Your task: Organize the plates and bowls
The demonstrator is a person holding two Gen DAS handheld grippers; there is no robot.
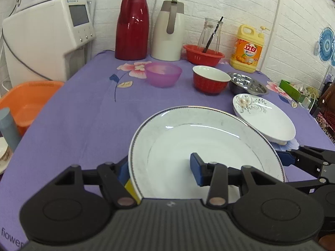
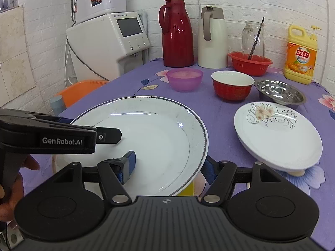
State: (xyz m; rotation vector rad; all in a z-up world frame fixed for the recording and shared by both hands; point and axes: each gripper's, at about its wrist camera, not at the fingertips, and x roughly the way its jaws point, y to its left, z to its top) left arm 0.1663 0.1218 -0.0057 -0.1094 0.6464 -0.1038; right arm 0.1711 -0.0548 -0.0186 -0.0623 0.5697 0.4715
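The large white plate [image 1: 205, 152] with a thin grey rim line is held by both tools at once, above the purple tabletop [image 1: 83, 115]. The left tool [image 1: 161, 171] straddles its rim at about 8 o'clock, one blue finger under the edge and one on the plate's inner face. The right tool [image 2: 169, 165] does the same at about 4 o'clock of the plate. Each tool looks clenched on the rim, though the contact under the plate is hidden, so this is a judgement. Two grips on opposite sides probably keep such a wide, flat dish level and stop it from slipping. The plate appears slightly raised and tilted; something yellow [image 2: 187, 189] shows beneath its near edge, but what it is cannot be told.

At 2 o'clock from the large plate lies a smaller flower-patterned plate [image 1: 263, 117], tilted on something below it. Behind, from 11 to 1 o'clock, the purple bowl [image 1: 163, 74], the red bowl [image 1: 210, 80] and the steel bowl [image 1: 248, 83] stand in a row, apart from each other and not yet stacked.
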